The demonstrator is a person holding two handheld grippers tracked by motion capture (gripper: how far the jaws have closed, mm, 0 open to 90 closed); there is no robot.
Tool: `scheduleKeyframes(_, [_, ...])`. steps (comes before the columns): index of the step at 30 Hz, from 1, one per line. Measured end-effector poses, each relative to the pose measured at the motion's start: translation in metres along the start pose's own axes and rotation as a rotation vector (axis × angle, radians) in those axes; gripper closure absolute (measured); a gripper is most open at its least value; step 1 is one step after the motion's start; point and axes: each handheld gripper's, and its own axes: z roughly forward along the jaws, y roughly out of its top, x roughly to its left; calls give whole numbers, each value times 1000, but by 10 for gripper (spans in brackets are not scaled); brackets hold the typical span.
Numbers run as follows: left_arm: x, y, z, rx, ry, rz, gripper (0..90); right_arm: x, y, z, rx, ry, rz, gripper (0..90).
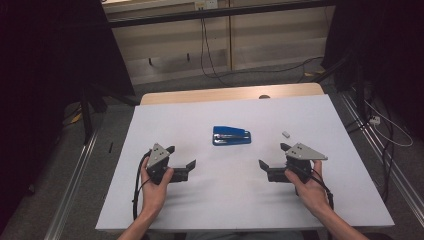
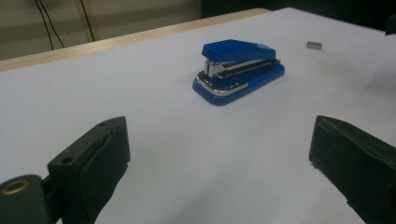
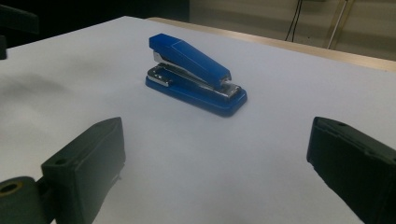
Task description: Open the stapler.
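Left gripper [image 1: 180,157]: nearest the camera with its partner, held low over the table short and left of the stapler; jaws spread wide, nothing between them.
Right gripper [image 1: 270,156]: held short and right of the stapler, jaws likewise wide apart and empty. Both point inward at the stapler, which I judge a ready stance for a two-sided approach.
Table [image 1: 175,115]: white top, bearing the stapler near its middle.
Stapler [image 1: 231,135]: blue, closed, flat on its base, untouched, well apart from both grippers; its metal nose [image 2: 212,69] faces the left gripper and its hinged rear [image 3: 229,88] lies toward the right.
Small grey piece [image 1: 286,134]: lies just right of the stapler, loose on the top; possibly a staple strip, too small to confirm.
Containers: the stapler's magazine is the sole holder present; contents not visible while closed.
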Motion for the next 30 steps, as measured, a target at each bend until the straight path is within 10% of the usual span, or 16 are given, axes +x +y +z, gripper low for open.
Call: scheduleKeyframes(30, [-2, 52, 62, -13, -47, 76, 41, 6, 35, 64, -27, -3, -89, 69])
